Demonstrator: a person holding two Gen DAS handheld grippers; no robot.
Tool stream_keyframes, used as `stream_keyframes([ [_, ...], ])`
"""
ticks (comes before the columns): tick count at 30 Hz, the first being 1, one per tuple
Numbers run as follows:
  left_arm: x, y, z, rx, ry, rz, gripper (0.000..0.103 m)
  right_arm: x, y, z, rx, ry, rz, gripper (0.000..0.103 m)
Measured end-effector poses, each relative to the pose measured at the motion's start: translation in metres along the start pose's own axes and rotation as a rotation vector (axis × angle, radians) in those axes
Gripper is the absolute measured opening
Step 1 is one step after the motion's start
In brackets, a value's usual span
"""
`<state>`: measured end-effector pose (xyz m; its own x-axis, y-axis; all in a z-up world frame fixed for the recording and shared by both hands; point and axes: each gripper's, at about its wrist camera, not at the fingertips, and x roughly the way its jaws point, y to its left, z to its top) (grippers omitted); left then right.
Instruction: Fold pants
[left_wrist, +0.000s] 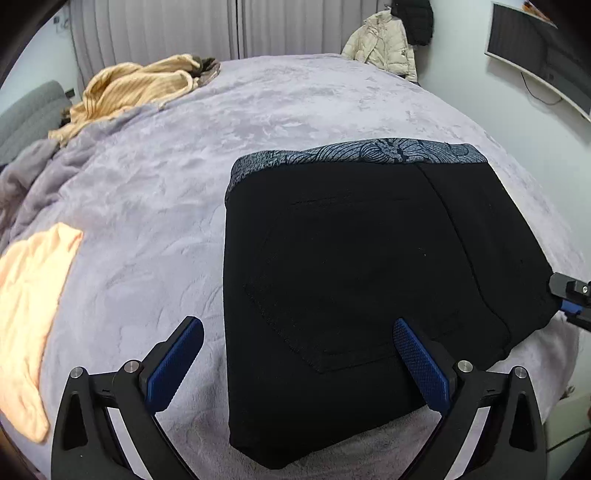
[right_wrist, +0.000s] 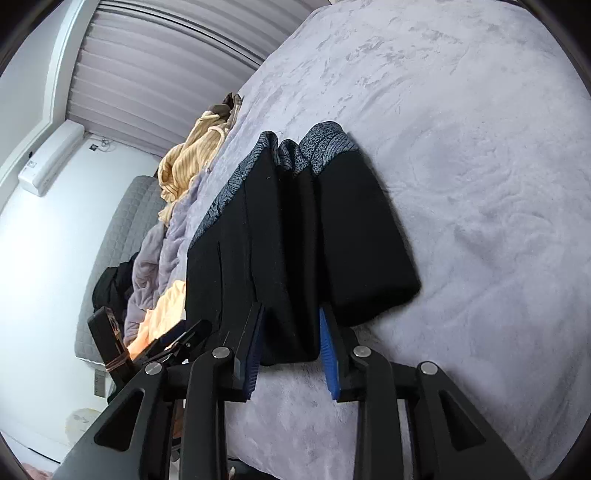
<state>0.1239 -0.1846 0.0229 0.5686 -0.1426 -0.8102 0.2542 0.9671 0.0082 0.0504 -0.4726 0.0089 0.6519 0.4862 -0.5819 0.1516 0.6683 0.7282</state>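
Folded black pants (left_wrist: 351, 280) lying on the grey blanket (left_wrist: 155, 206), patterned waistband at twelve o'clock. Left gripper (left_wrist: 295, 362) spread wide, released, straddling the near left edge. Right gripper (right_wrist: 291, 347) part open around the fold at three o'clock – pads look slack, not pinching. Best to draw both clear without dragging cloth – peach garment (left_wrist: 33, 295) at nine o'clock, yellow sweater (left_wrist: 136, 85) at eleven, well apart, nothing in the way

A wide bed under a plush lilac-grey fleece blanket (left_wrist: 295, 110) stands before pale vertical blinds (left_wrist: 155, 29), white walls (right_wrist: 44, 236) and a wall-mounted dark flat screen (left_wrist: 535, 51).
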Motion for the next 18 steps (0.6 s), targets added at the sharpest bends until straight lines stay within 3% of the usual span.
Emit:
stream_keyframes([
  [5,-0.008,-0.018,-0.004,0.099,-0.058,0.088,0.103,-0.021,0.01,-0.002,-0.03,-0.075,-0.063,0.036],
  [8,-0.009,-0.02,-0.006,0.105,-0.064,0.099,0.103,-0.032,0.027,0.0,-0.065,-0.147,-0.01,0.036],
  [10,-0.01,-0.02,-0.006,0.097,-0.057,0.096,0.103,-0.031,0.037,0.0,-0.095,-0.173,0.042,0.044],
  [11,-0.01,-0.021,-0.006,0.095,-0.054,0.096,0.103,-0.027,0.042,-0.001,-0.107,-0.175,0.063,0.05],
  [14,-0.013,-0.022,-0.005,0.1,-0.054,0.102,0.103,-0.007,0.051,-0.005,-0.124,-0.143,0.078,0.051],
  [18,-0.005,-0.019,-0.003,0.118,-0.05,0.114,0.103,0.022,0.045,-0.015,-0.126,-0.105,0.004,0.051],
])
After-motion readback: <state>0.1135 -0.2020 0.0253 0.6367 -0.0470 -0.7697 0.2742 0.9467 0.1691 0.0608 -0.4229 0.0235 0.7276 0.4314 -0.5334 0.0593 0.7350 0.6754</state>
